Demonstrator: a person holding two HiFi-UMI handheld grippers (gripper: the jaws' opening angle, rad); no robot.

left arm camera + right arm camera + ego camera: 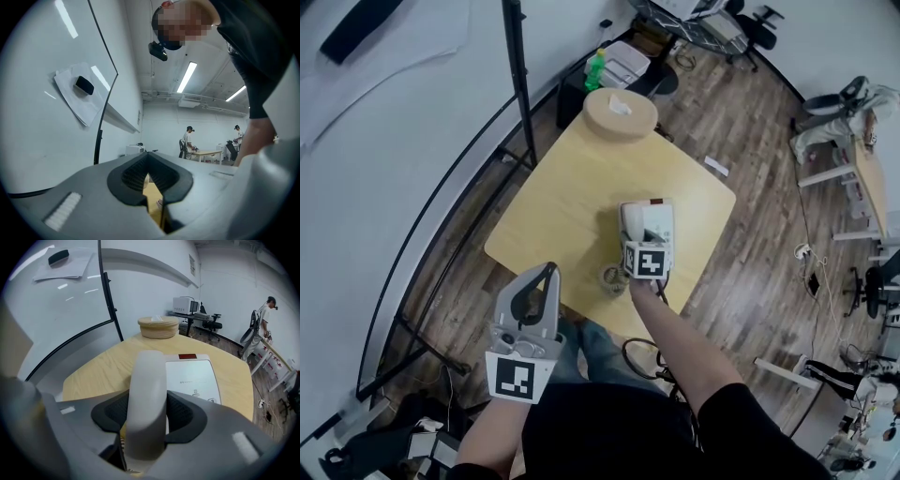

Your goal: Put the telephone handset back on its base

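The white telephone base (657,221) lies near the right front corner of the light wooden table (572,187). My right gripper (636,240) is shut on the white handset (147,394), which it holds lengthwise over the left side of the base (193,376). I cannot tell whether the handset touches the base. The coiled cord (611,278) hangs at the table's front edge. My left gripper (550,272) is off the table, low at the front left, its jaws together with nothing between them. In its own view the left gripper (152,180) points up along the whiteboard.
A round wooden box (620,114) stands at the table's far corner. A whiteboard stand pole (520,84) rises left of the table. A green bottle (596,67) and a printer sit beyond. Other people work at desks at the back right (262,329).
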